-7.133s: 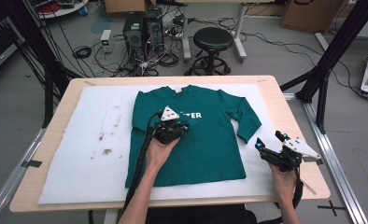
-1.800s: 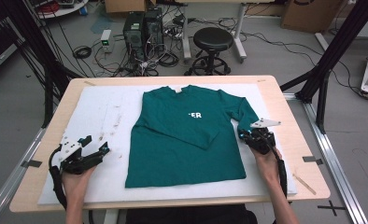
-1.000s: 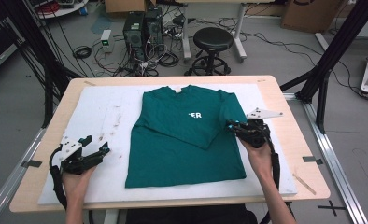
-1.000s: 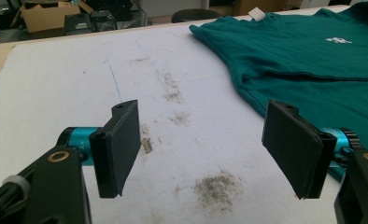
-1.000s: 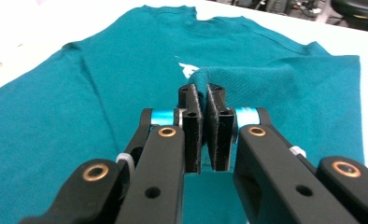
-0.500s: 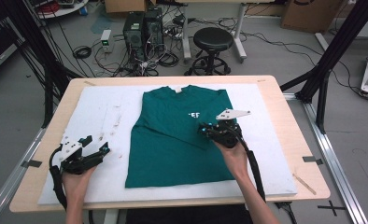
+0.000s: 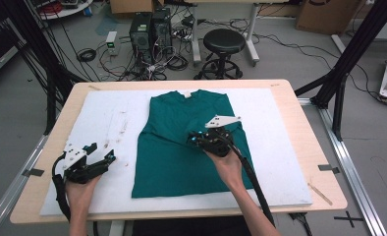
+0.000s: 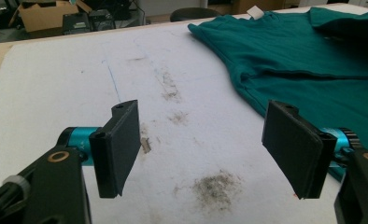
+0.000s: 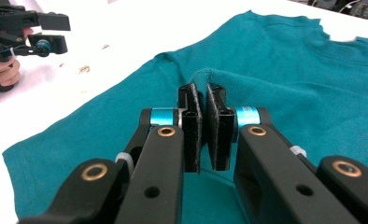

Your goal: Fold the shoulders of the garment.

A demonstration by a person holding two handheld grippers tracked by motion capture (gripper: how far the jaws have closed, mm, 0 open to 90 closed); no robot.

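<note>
teal shirt [image 7: 181,147], stained white mat [image 7: 108,118]

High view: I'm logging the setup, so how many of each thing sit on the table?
Green shirt: 1
White foam mat: 1
Handheld grippers: 2, left gripper, right gripper
Total: 4

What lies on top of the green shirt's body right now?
The shirt has both sleeves folded across its front. The right gripper, shut on a fold of sleeve cloth, rests there too. The chest lettering is covered by the folds and cannot be seen.
</note>
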